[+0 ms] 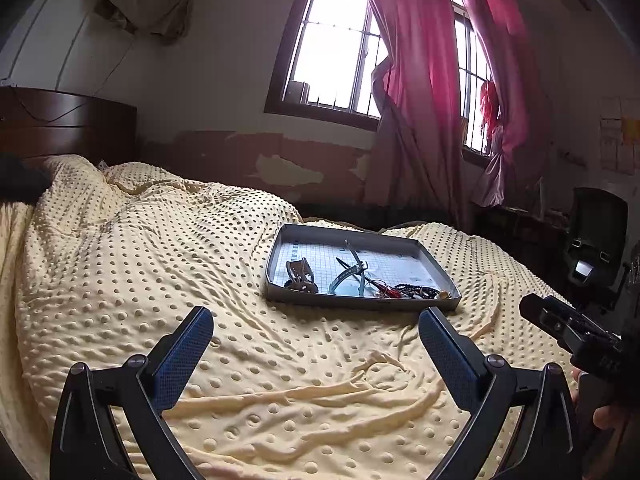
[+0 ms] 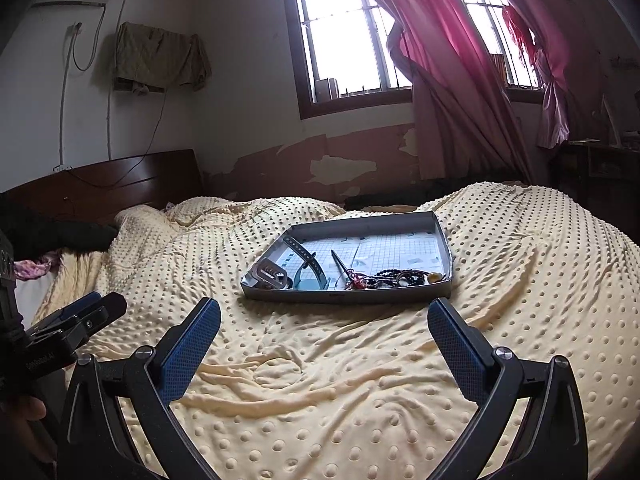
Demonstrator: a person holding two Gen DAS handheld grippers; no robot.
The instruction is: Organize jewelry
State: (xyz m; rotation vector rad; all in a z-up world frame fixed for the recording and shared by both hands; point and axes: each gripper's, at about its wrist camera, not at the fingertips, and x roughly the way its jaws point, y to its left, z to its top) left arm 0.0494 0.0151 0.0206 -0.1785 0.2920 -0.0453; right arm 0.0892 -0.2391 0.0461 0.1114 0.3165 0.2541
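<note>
Closest in, both grippers hang over the bed with nothing in them: the left gripper point(image 1: 316, 330) has its blue-padded fingers point(image 1: 186, 354) spread wide, and the right gripper point(image 2: 324, 322) is spread just as wide, pads point(image 2: 456, 350) apart with only blanket showing between them. In the left wrist view the right one pokes in at the far right edge, with a bit of the person's hand point(image 1: 600, 412) wrapped round the handle. Under everything is a pale yellow dotted blanket point(image 1: 160, 260), pretty rumpled, with folds and ridges just ahead of the fingertips, so it's a soft lumpy surface and not flat. Lots of bare blanket to the left and in front, though. A little past the fingertips, roughly centred and slightly right in the left view, sits the shallow grey tray point(image 1: 362, 299) with low walls and a grid-printed liner. The jewelry is bunched along its near wall: a brown hair clip point(image 1: 299, 274) near the left corner, a teal watch strap point(image 1: 349, 276) in the middle, and a tangle of dark beaded bracelets point(image 1: 416, 291) with some red bits toward the right corner. The back half of the tray is mostly bare liner. Neither gripper touches the tray. Further back: a dark wooden headboard point(image 2: 120, 184), peeling wall, and a barred window point(image 2: 344, 36) with pink curtains point(image 2: 452, 80).
</note>
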